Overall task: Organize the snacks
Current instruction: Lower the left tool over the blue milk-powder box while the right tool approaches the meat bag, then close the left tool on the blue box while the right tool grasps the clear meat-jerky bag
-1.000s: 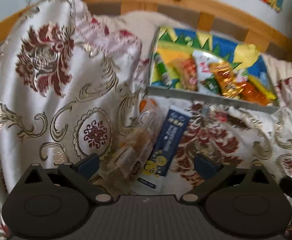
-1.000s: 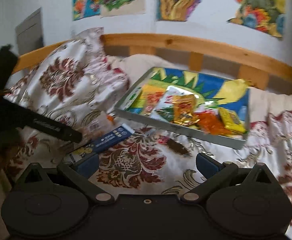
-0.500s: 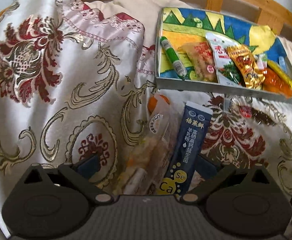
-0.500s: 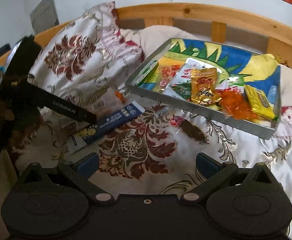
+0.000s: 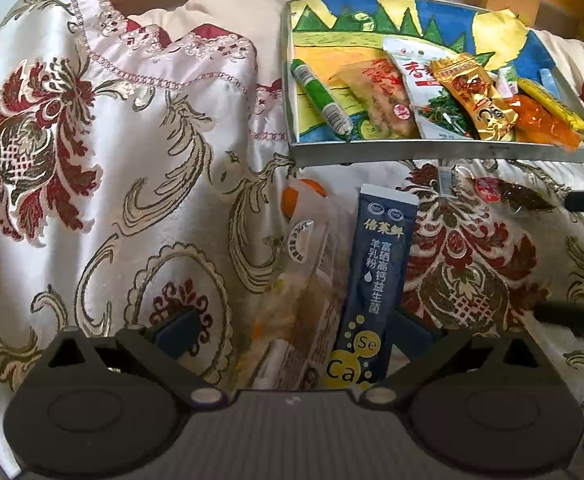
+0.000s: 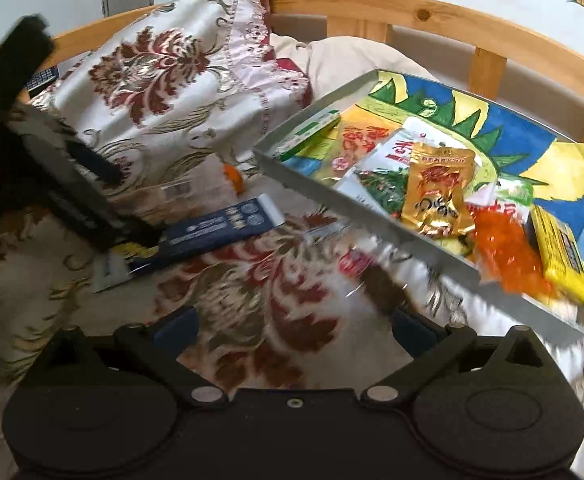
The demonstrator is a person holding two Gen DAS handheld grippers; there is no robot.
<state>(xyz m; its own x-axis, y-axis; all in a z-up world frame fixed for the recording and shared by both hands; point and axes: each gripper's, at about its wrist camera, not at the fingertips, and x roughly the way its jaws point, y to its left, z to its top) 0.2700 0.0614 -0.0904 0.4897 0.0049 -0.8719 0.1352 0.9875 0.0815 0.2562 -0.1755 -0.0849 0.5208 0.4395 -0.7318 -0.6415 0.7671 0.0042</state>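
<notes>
My left gripper (image 5: 292,330), jaws spread, straddles a dark-blue powder sachet (image 5: 376,280) and a clear plastic-wrapped snack (image 5: 300,280) lying side by side on the floral satin bedspread (image 5: 111,200). My right gripper (image 6: 294,328) hangs released near the shallow grey tray (image 6: 332,196) holding packets.

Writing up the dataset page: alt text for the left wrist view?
The open left gripper straddles a dark blue sachet and a clear packet on a floral bedspread. Beyond, a tray holds several snacks.
</notes>
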